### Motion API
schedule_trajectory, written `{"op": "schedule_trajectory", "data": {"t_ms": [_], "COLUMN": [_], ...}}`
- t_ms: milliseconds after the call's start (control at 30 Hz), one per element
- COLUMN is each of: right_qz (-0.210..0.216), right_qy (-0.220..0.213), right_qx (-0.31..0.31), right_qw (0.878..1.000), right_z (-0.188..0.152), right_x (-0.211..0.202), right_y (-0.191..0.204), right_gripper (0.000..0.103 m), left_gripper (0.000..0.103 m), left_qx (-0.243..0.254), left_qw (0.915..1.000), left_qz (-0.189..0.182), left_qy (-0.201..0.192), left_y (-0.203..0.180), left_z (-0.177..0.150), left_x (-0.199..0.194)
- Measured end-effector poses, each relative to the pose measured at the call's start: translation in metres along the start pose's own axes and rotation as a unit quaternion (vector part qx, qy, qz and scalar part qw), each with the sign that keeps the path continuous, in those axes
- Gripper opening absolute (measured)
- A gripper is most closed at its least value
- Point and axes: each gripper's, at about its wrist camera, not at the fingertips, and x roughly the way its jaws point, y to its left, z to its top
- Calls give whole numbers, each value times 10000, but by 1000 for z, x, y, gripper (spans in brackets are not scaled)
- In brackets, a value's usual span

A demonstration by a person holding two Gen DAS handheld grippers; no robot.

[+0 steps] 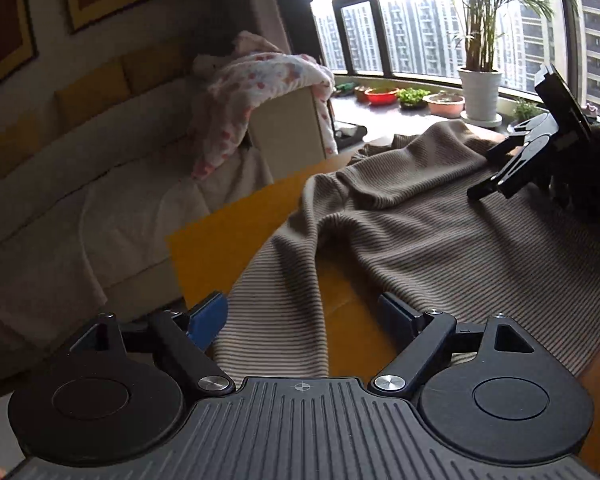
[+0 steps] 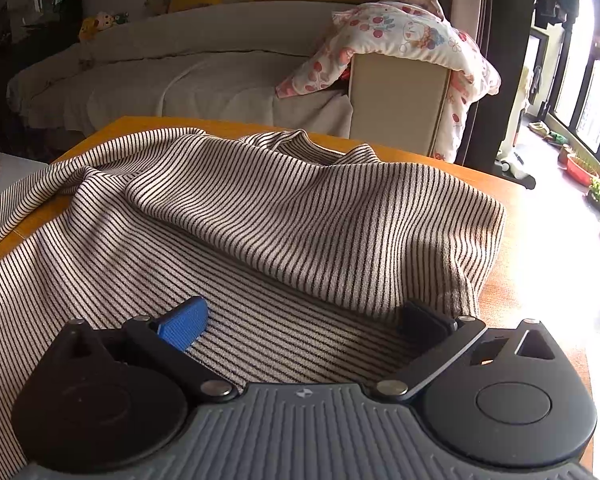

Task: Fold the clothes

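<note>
A striped knit top (image 2: 260, 216) is seen rumpled on the orange worktop (image 2: 496, 184), soft and limp. Both the left claw (image 1: 304, 312) and right claw (image 2: 304, 320) are held wide open, empty. A hem edge at lower frame would likely be gripped best.

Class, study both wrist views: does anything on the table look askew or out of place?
The striped garment lies rumpled on the orange table, not flat: one part is flopped over in a raised fold and a sleeve trails toward the edge. Both the left gripper and right gripper are open.
</note>
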Motion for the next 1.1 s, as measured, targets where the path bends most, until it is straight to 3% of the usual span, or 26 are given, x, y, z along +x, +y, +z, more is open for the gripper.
{"op": "schedule_trajectory", "data": {"t_ms": [67, 167, 400, 567, 633, 800, 967, 1033, 1067, 1100], "right_qz": [-87, -248, -357, -295, -270, -178, -354, -497, -485, -412], "right_qy": [-43, -103, -134, -125, -121, -90, -204, -365, -476, -610], "right_qx": [-71, -209, -285, -203, -170, -44, -193, -360, -361, -259], "right_qw": [9999, 9994, 9989, 9993, 9994, 9998, 9990, 9974, 9970, 9970], "right_z": [-1, -2, -2, -2, -2, -2, -2, 1, 5, 10], "right_x": [-2, -4, -4, -3, -3, 0, -4, -12, -19, -30], "right_y": [4, 11, 15, 12, 11, 6, 13, 20, 23, 26], "right_gripper": [103, 103, 103, 103, 103, 103, 102, 81, 73, 52], "left_gripper": [85, 73, 73, 62, 63, 66, 65, 47, 29, 18], "left_qx": [13, 271, 1304, 1592, 1747, 1696, 1691, 1641, 1561, 1279], "left_qw": [9998, 9988, 9900, 9853, 9823, 9808, 9812, 9832, 9852, 9903], "left_qz": [142, 274, 260, 199, 162, 541, 702, 641, 577, 418], "left_qy": [133, 290, 472, 581, 658, 802, 612, 488, 413, 335], "left_y": [9, 15, 8, 3, 4, 7, -3, -8, -11, -9], "left_z": [-15, -29, -45, -48, -51, -56, -45, -36, -29, -21], "left_x": [-5, -6, 4, 13, 4, 6, 29, 36, 38, 40]}}
